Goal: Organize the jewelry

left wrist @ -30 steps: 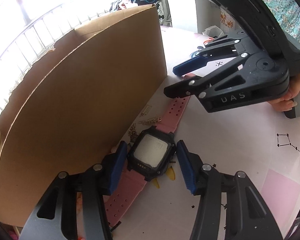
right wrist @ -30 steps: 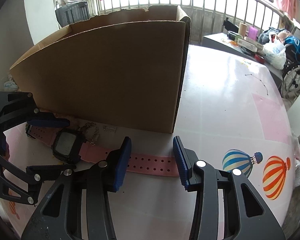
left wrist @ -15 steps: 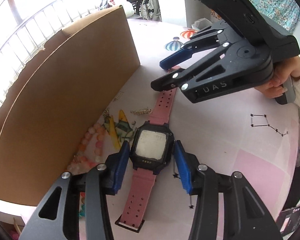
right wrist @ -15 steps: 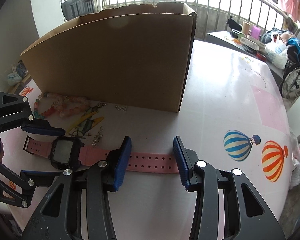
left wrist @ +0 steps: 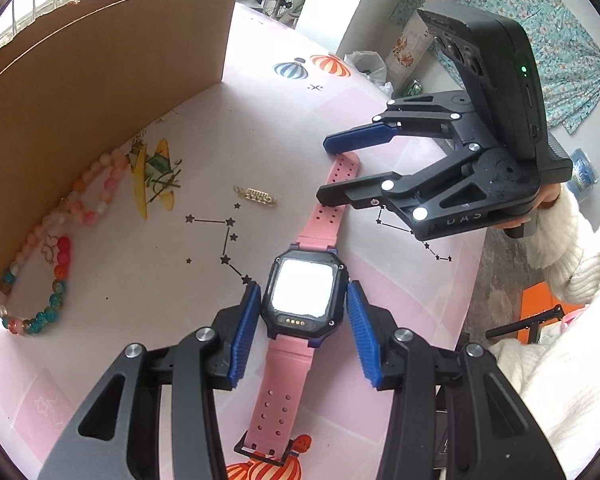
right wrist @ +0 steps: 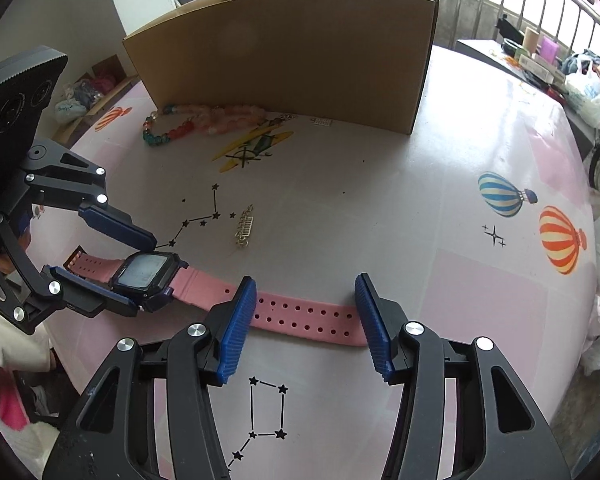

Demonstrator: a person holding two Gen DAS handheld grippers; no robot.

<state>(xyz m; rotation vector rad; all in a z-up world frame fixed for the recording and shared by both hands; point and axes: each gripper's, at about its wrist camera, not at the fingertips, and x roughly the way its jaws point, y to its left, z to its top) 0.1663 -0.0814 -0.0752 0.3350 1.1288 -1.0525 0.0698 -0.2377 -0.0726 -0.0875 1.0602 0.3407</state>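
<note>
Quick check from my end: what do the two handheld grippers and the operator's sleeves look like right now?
Both are black plastic linkage grippers with silver screw heads and ribbed blue finger pads. The right gripper carries a tall black housing with a lit green LED and faint raised lettering on its base. The left gripper has a black module with round recesses. No cables are visible. The person wears fuzzy white sleeves.

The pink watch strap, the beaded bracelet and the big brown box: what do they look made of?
The watch strap looks like soft rubber or silicone: matte, smooth, punched with rows of holes. The beaded bracelet seems glass or polished stone, its round beads glossy and partly translucent, though plastic is possible. The box is plain brown cardboard, with a dull surface and a ragged top edge.
</note>
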